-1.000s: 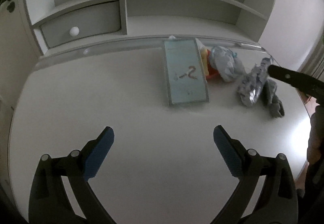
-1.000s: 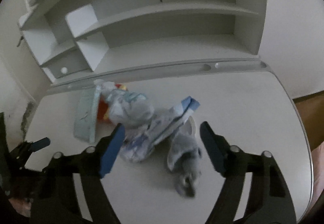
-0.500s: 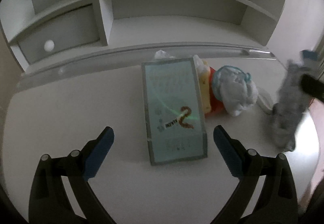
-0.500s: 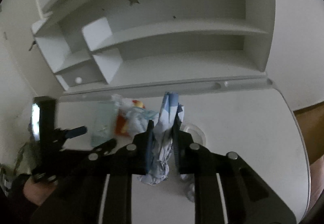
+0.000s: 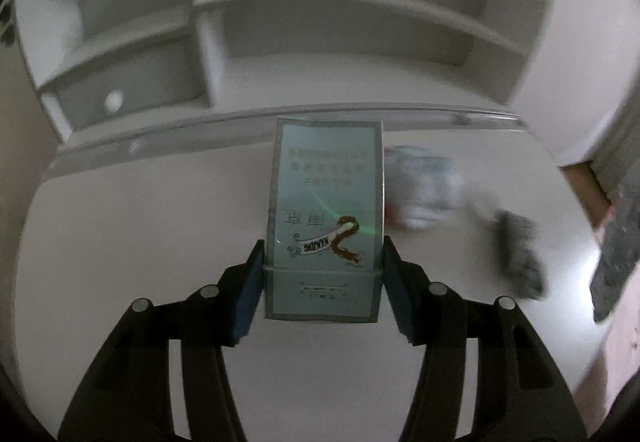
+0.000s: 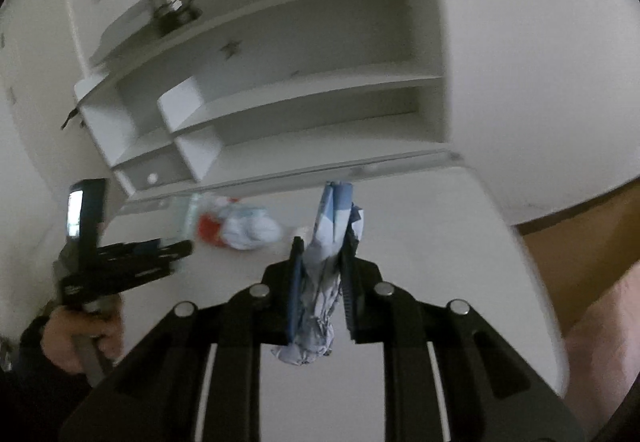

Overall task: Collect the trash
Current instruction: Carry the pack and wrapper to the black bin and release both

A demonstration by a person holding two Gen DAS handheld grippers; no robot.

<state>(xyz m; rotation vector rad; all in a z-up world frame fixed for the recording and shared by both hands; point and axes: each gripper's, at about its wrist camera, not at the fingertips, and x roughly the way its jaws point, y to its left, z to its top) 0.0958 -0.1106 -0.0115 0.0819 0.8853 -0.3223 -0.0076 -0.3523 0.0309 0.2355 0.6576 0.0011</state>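
- Clamping both tools at once, you hold the pale green box [image 5: 326, 218] between the blue pads [image 5: 250, 282] of your left gripper [image 5: 323, 282], and a crumpled blue-and-white wrapper [image 6: 324, 282] pinched tight in your right gripper [image 6: 322, 286].
- A second ago both sets of fingers stood wide apart over the white desk [image 5: 140, 242]; half a second ago the right had already closed on the wrapper while the left was only lining up on the box.
- Since then the wrapper has come up off the desk and now hangs in the air; the box is gripped near its end, though whether it has left the surface cannot be told.
- Two pieces look secured, so carrying them to a bin seems the next call. No bin is in view.
- Left on the desk: a white bundle with blue trim [image 6: 248, 230] against something red [image 6: 208, 232], and a grey crumpled scrap [image 5: 520, 254], all badly blurred.
- Motion smear hides the print on the wrapper, and a dark object [image 6: 170, 0] on the top shelf [image 6: 280, 90] is unreadable.
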